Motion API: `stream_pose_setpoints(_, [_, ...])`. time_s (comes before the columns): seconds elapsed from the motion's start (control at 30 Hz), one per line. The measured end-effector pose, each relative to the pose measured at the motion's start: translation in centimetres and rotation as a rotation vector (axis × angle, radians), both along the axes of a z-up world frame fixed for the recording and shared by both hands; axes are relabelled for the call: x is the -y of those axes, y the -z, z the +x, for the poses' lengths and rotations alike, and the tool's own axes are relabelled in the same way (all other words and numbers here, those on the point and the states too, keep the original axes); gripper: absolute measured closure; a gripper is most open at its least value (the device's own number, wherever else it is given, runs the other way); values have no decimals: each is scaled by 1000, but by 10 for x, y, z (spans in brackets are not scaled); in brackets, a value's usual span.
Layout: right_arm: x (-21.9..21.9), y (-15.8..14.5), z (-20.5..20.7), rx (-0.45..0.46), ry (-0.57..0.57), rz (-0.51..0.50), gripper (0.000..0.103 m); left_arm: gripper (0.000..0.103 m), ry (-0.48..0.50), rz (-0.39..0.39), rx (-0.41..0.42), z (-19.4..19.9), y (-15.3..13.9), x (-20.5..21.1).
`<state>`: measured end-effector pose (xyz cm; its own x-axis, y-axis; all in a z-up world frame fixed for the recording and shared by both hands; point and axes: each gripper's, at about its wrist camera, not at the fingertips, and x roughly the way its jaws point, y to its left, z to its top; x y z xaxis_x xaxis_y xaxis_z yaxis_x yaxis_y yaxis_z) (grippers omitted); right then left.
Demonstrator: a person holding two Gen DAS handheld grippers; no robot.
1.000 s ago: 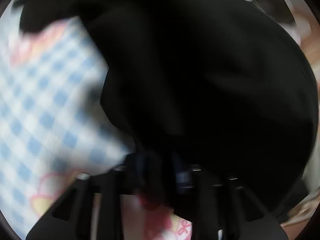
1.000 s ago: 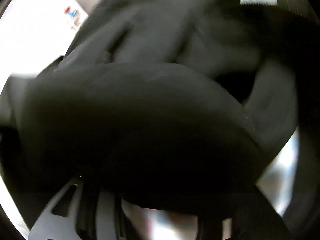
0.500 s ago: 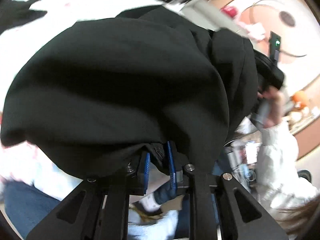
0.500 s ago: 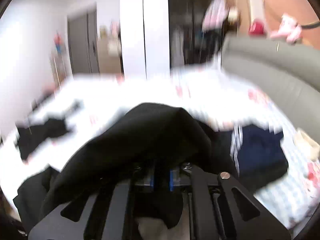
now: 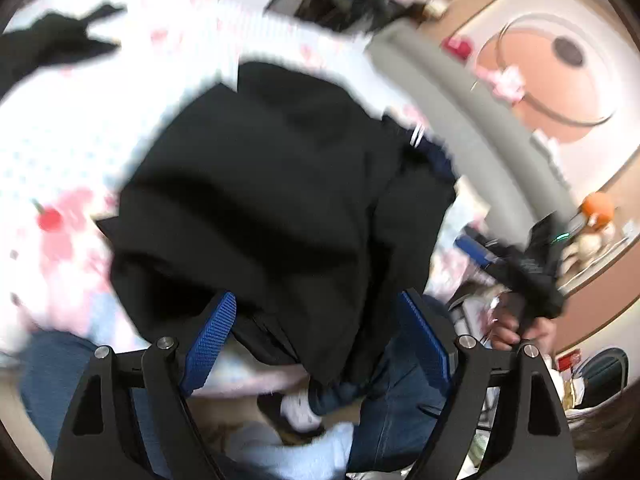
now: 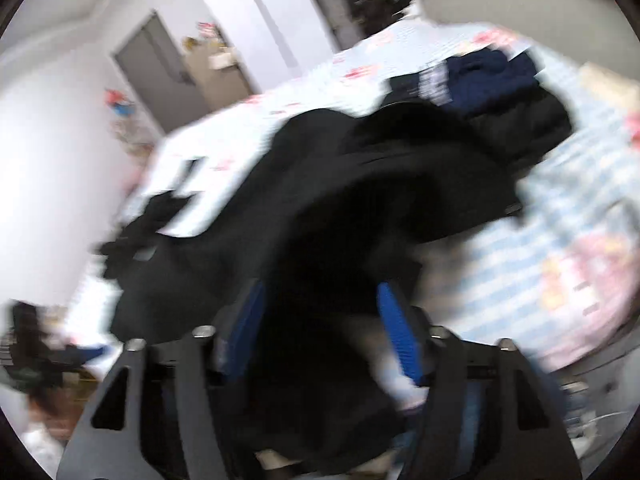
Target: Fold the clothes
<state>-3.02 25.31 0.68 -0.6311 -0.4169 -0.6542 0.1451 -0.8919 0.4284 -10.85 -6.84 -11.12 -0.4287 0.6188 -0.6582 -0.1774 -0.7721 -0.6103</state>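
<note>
A black garment [image 5: 272, 200] lies bunched on the bed with the blue-checked, pink-printed sheet [image 5: 80, 128]; its near edge hangs over the bed's side. It also fills the middle of the right wrist view [image 6: 360, 200]. My left gripper [image 5: 320, 332] is open, its blue pads spread to either side of the hanging cloth. My right gripper [image 6: 320, 328] is open too, with the cloth loose between its pads. The right gripper and the hand that holds it show in the left wrist view [image 5: 520, 272].
A navy garment with white stripes [image 6: 480, 76] lies on the bed beyond the black one. Another black garment [image 5: 52, 44] lies at the bed's far left. A grey padded headboard [image 5: 460, 92] borders the bed. The person's jeans [image 5: 400, 392] are below.
Both grippers were shut on the black garment half a second ago. Now both are open and the garment has dropped onto the bed.
</note>
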Motion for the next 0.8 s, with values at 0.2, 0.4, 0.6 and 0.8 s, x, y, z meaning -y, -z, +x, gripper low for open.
stream_pose_setpoints(0.2, [70,80,-4,155,-111,225,27,18,-13,42,150,-14,72,-57])
stream_pose_setpoints(0.4, [81,99,-16,169,-80,320,66,81,42,-53,87,-12,69,-108])
stream_pose_setpoints(0.6, [50,62,-32,3,73,481,90,95,-32,-98,-107,-38,3,-84])
stream_pose_setpoints(0.8, [0,48,-55,4,189,476,90,96,-422,-252,-237,-90,-61,44])
